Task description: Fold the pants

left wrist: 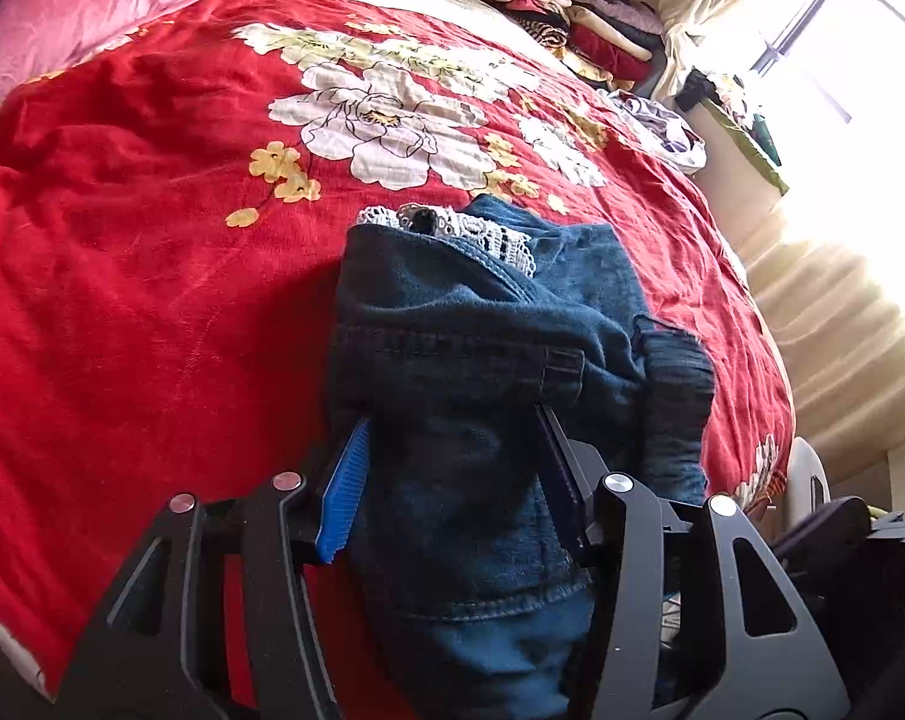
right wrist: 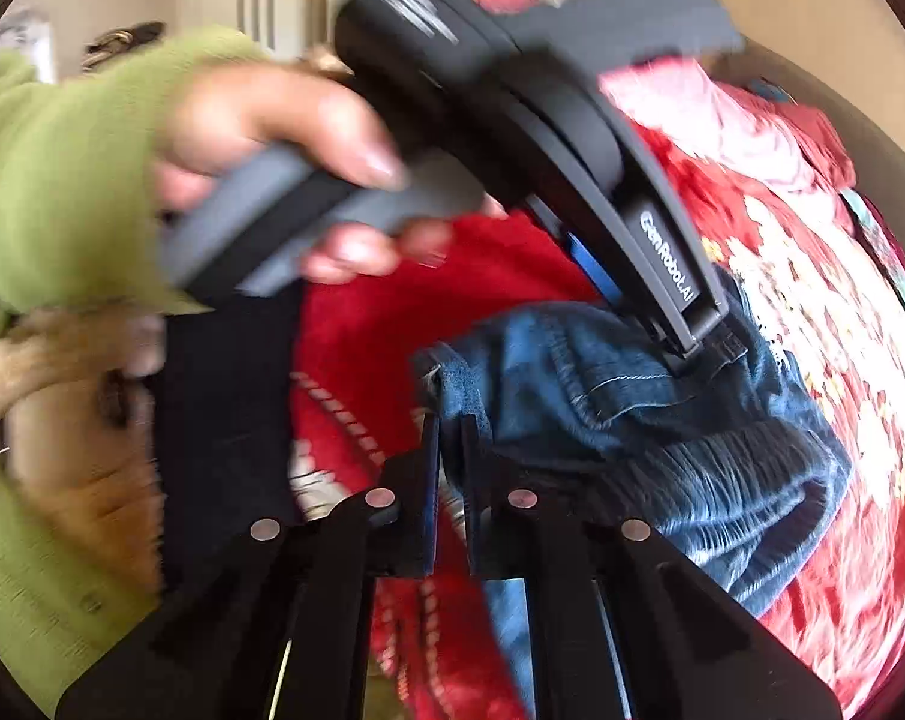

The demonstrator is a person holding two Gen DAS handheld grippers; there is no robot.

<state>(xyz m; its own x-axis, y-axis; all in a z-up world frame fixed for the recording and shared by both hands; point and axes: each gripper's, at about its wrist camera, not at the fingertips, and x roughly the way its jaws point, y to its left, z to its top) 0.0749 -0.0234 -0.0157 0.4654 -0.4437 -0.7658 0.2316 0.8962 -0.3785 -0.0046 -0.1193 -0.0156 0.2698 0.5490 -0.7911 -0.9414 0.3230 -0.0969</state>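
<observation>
While the jeans [left wrist: 464, 324] lie bunched on the red flowered bedspread [left wrist: 140, 276] near its edge, the left gripper [left wrist: 452, 420] clasps a thick fold of denim, blue pad and black finger pressing it from either side. Seen from the right wrist, the right gripper [right wrist: 451, 420] is clenched tight on a thin edge of the same jeans. A hand [right wrist: 284, 138] in a green sleeve [right wrist: 62, 168] holds the left gripper's handle. Folded clothes [left wrist: 566, 18] are stacked at the bed's far side.

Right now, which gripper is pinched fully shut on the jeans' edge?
The right gripper, pinching the jeans at a thin edge. The left gripper straddles a thick bunch instead.
</observation>
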